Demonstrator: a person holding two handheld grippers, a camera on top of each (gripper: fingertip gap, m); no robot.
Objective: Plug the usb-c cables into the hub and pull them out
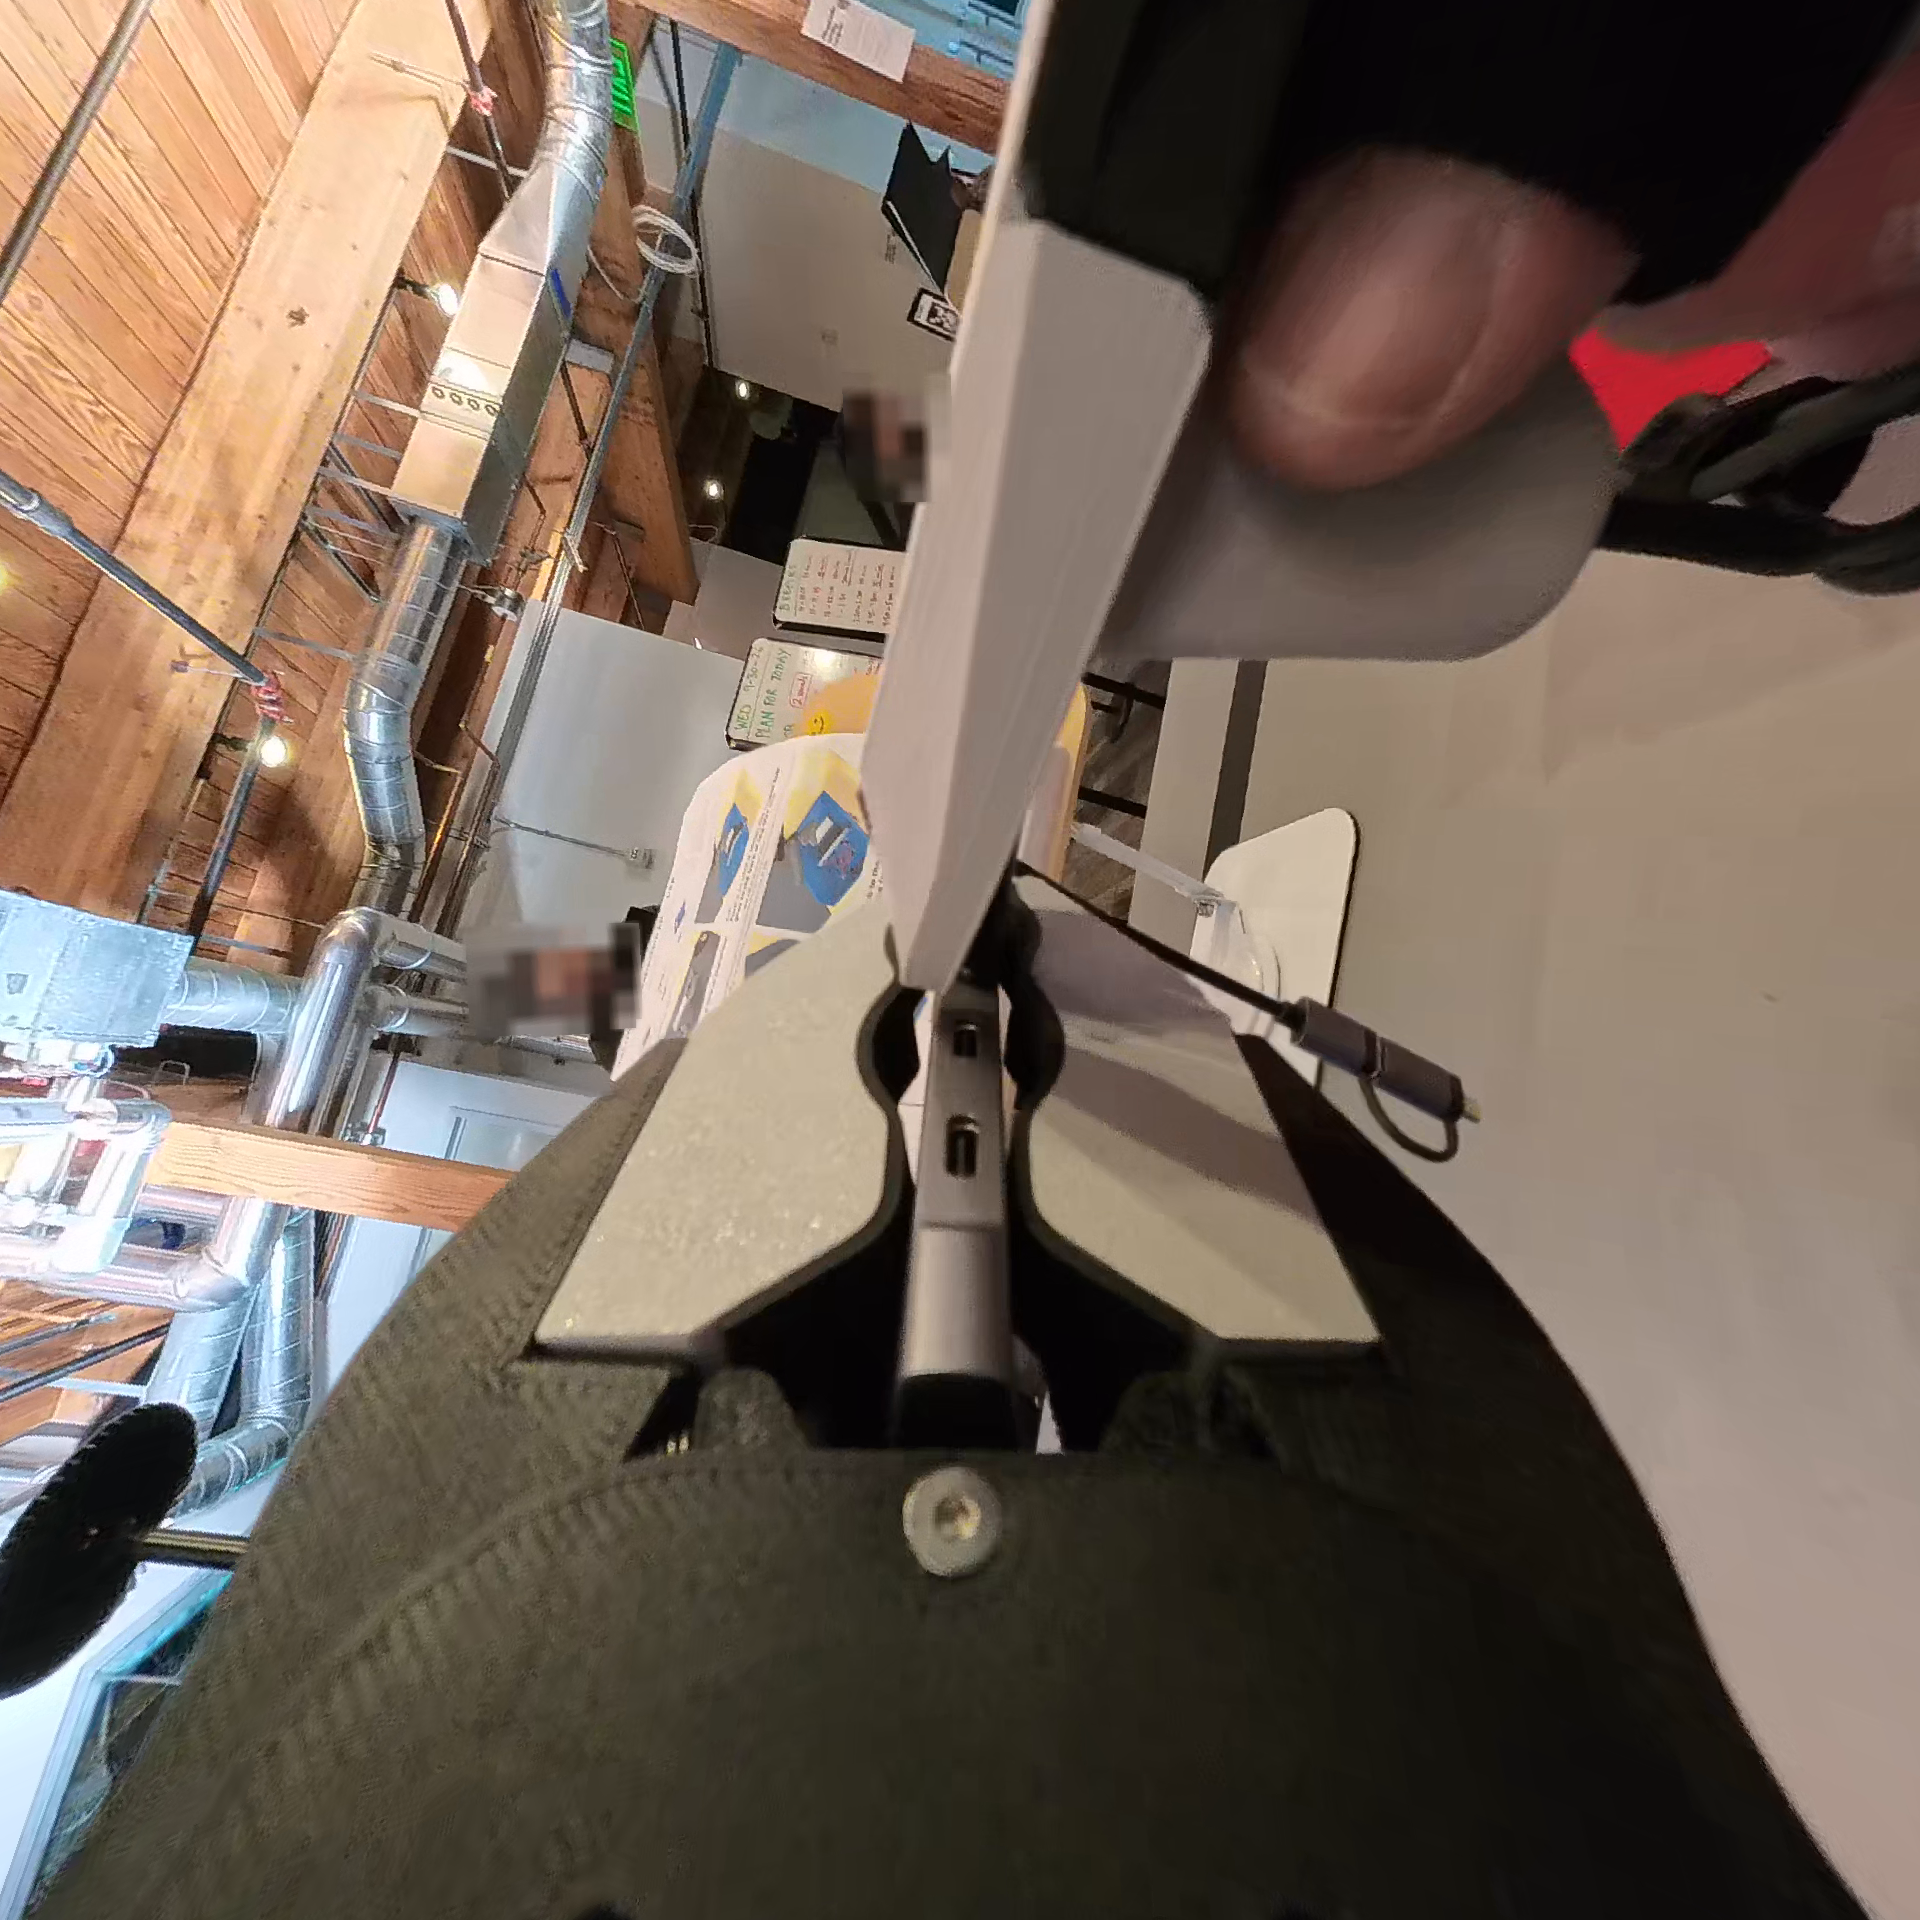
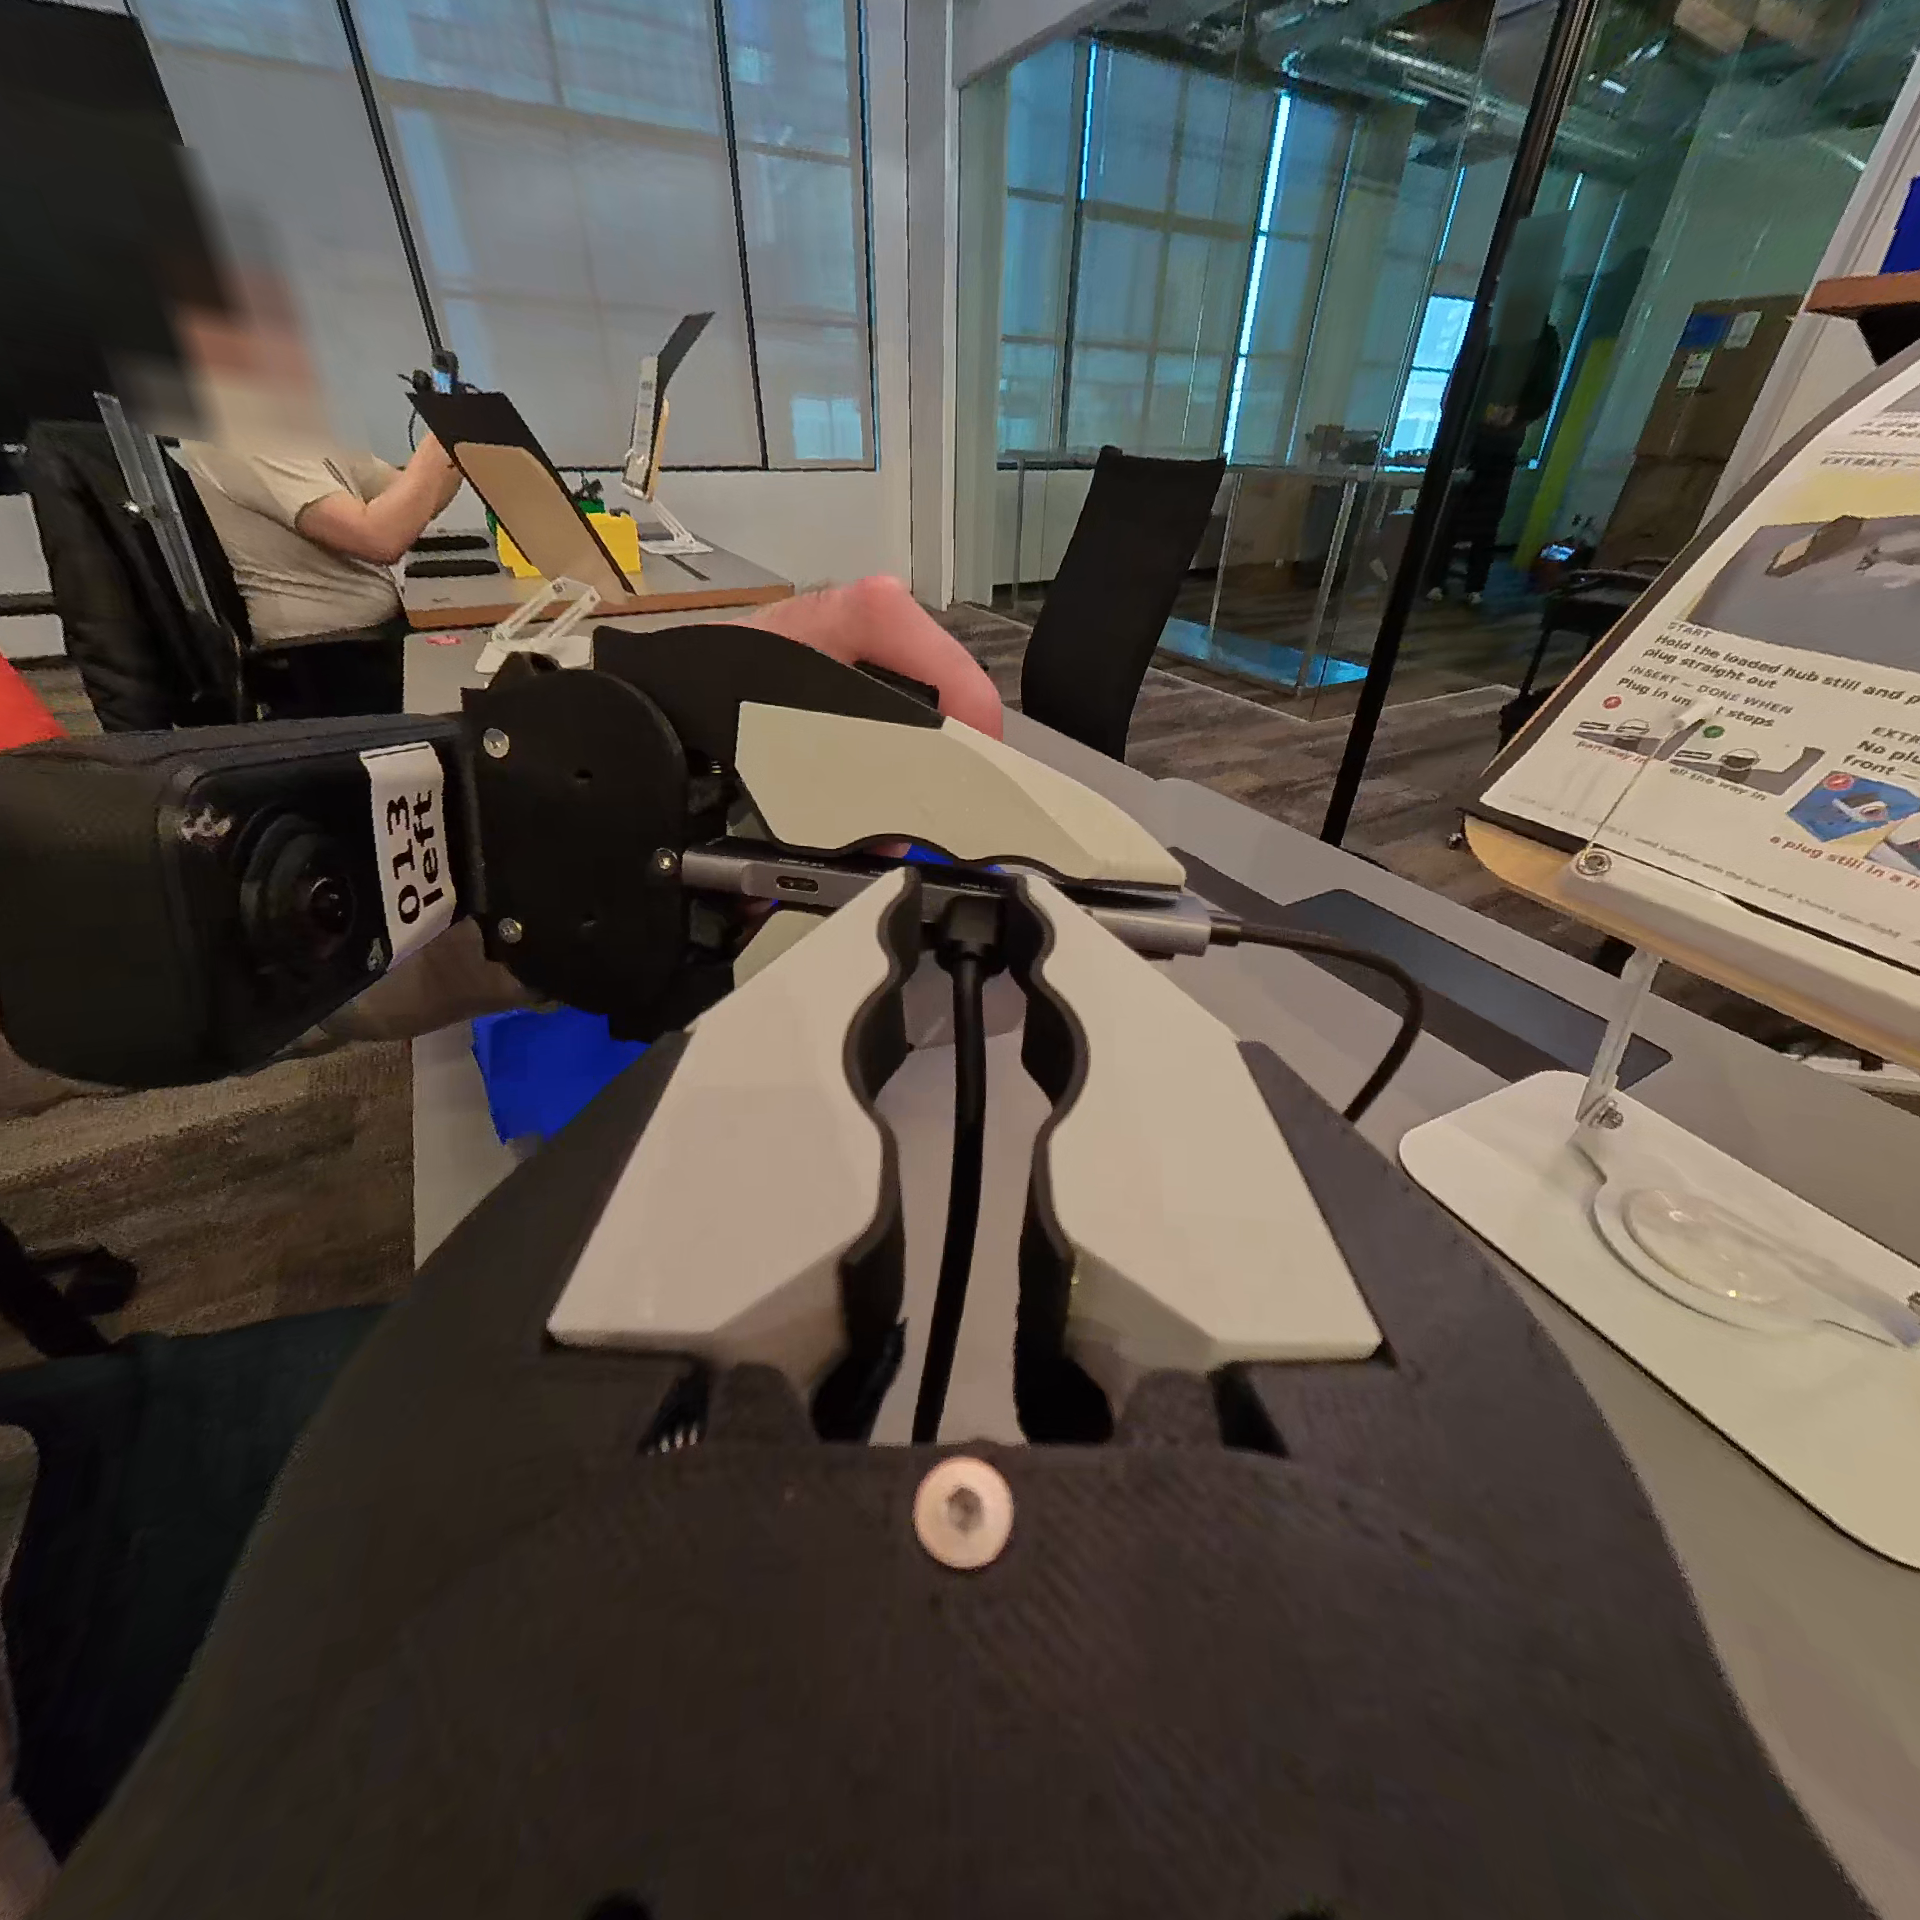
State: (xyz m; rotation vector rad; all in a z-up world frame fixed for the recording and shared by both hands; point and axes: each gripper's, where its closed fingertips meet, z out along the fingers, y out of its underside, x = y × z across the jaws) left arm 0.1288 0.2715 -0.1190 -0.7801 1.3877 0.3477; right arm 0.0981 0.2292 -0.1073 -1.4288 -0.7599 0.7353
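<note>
Your left gripper (image 1: 961, 1039) is closed on the grey USB-C hub (image 1: 958, 1195), which lies edge-on between its fingers with two free ports facing up the gap; your right gripper (image 2: 961, 914) is pinched narrow on the black plug (image 2: 964, 920) of a USB-C cable (image 2: 961, 1143), whose cord runs back between its fingers toward the camera. In the right wrist view the plug sits at a port on the hub's near edge, directly ahead of the fingertips; whether it is fully seated cannot be told. A second port (image 2: 798, 886) just left of the plug stands empty; the hub's own lead (image 2: 1351, 966) trails off to the right over the counter (image 2: 1538, 1382). A spare adapter cable (image 1: 1371, 1060) lies on the counter to the right of your left gripper. Judgement: the insertion or extraction step is in hand; the next move calls for a straight travel along the plug's axis, hub held still, no sideways lever.
</note>
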